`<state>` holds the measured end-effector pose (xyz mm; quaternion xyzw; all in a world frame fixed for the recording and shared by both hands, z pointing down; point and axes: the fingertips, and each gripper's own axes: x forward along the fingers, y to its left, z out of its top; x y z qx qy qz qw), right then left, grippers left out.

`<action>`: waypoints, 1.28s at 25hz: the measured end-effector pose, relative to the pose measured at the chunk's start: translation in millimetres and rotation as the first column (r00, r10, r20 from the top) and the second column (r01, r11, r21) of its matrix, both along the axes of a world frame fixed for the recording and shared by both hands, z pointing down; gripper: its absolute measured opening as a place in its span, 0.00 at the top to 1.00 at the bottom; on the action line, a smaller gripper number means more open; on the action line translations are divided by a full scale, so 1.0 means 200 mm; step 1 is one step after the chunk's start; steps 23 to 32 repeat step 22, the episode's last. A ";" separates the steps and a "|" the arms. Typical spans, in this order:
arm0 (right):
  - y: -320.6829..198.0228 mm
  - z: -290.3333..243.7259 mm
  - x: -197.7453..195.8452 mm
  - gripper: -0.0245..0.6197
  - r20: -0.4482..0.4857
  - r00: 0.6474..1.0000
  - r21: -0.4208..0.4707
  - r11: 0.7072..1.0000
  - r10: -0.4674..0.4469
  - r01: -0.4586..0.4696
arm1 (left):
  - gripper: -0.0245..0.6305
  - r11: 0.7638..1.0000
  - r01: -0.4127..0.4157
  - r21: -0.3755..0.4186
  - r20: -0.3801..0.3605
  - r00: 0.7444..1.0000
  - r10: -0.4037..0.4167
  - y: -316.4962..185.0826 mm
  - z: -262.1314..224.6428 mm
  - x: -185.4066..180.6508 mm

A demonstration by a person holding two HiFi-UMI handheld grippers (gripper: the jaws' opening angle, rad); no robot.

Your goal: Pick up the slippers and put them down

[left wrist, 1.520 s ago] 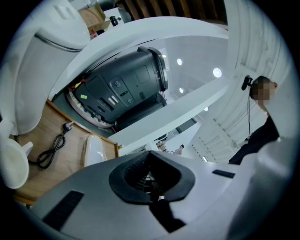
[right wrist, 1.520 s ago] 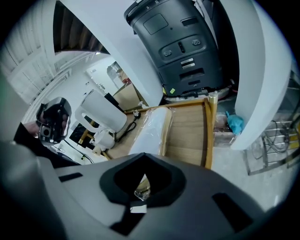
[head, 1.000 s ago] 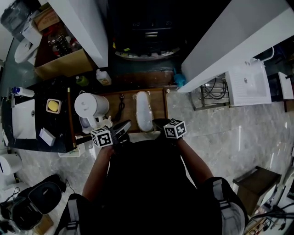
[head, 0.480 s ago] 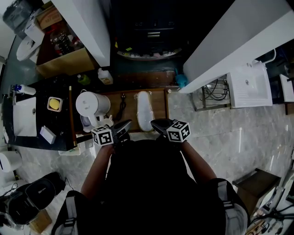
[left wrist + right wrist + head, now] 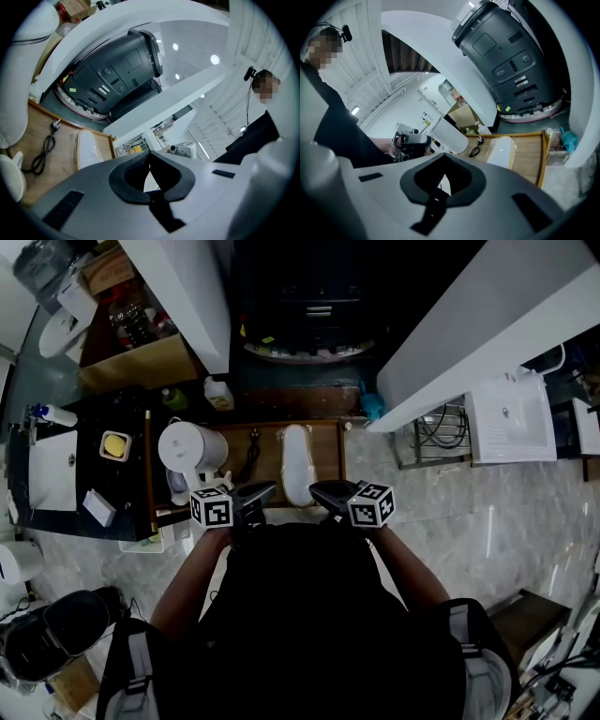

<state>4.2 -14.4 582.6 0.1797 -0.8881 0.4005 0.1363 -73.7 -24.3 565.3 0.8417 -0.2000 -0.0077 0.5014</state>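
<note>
White slippers, one long pale bundle in clear plastic wrap, lying flat on the wooden tray, toward its 3 o'clock side, length running 12 to 6 o'clock

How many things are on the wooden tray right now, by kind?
Wrapped white slipper bundle: 1
Black power cord: 1
White kettle: 1
Total on the wooden tray: 3

Wooden tray mid-frame. White kettle at tray's 9 o'clock. Black cord lying on tray's left half. Dark machine at 12. Wire rack at 3.
</note>
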 end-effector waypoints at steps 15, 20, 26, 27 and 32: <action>-0.05 -0.13 0.00 0.95 0.028 0.999 0.059 0.998 -0.017 0.016 | 0.94 0.997 0.002 0.073 0.016 1.000 -0.003 -0.04 -0.10 0.01; -0.04 -0.14 0.00 0.95 0.036 0.999 0.061 0.998 -0.015 0.013 | 0.94 0.996 0.028 0.087 0.004 1.000 -0.029 -0.06 -0.12 0.00; -0.03 -0.16 0.00 0.95 0.043 0.999 0.064 0.998 -0.015 0.012 | 0.94 0.995 0.036 0.095 0.002 0.999 -0.037 -0.06 -0.14 -0.01; -0.03 -0.16 0.00 0.95 0.043 0.999 0.064 0.998 -0.015 0.012 | 0.94 0.995 0.036 0.095 0.002 0.999 -0.037 -0.06 -0.14 -0.01; -0.03 -0.16 0.00 0.95 0.043 0.999 0.064 0.998 -0.015 0.012 | 0.94 0.995 0.036 0.095 0.002 0.999 -0.037 -0.06 -0.14 -0.01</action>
